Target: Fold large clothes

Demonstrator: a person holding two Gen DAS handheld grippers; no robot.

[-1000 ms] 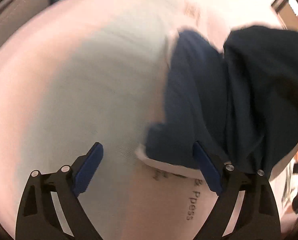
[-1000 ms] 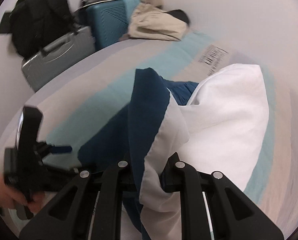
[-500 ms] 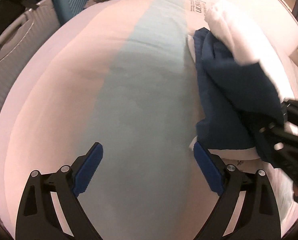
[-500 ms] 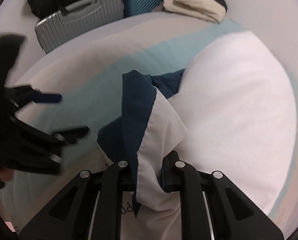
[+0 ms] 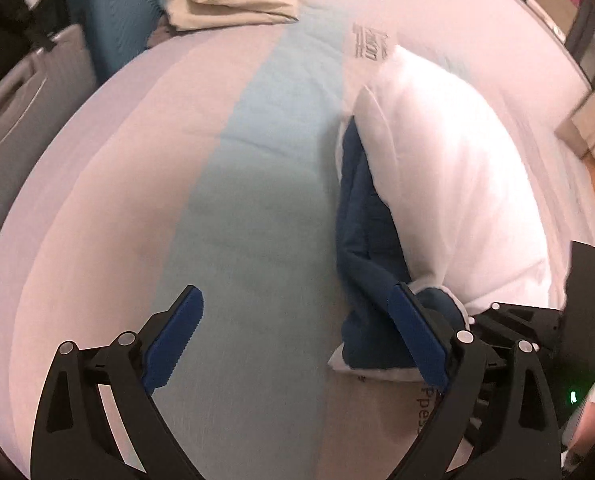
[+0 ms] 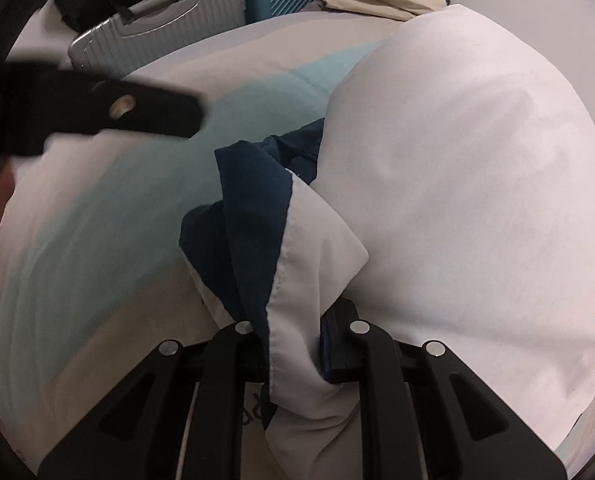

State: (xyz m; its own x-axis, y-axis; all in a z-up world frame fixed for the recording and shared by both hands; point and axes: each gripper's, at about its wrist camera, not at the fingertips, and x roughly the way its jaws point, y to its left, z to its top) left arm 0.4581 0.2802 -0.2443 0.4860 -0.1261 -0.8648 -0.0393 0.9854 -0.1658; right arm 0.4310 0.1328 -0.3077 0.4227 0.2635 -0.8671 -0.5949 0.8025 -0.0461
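pale mattress (image 5: 145,208) with a light blue band running up its length is carrying everything we are seeing, and printed lettering is showing near both ends. off its far edge a grey hard suitcase (image 6: 157,28) and a teal suitcase (image 5: 113,28) are standing side by side, with a beige garment (image 5: 229,0) lying bunched at the far end of the bed. a dark window frame (image 5: 569,20) and an orange floor strip are showing on the right in the left wrist view.

most of the mattress to the left of the garment is lying bare, so open room is sitting there, while the near edge is close under both tools.

we are holding the white and navy garment (image 5: 449,184) on the right half of the bed; its long axis is running from the near edge toward the far end, navy side showing along its left flank. our right tool (image 6: 293,344) is clenched on the garment's near corner, white hem and navy layer bunching between the fingers. our left tool (image 5: 297,340) is hanging released above the blue band, jaws wide apart, just left of the navy fold.
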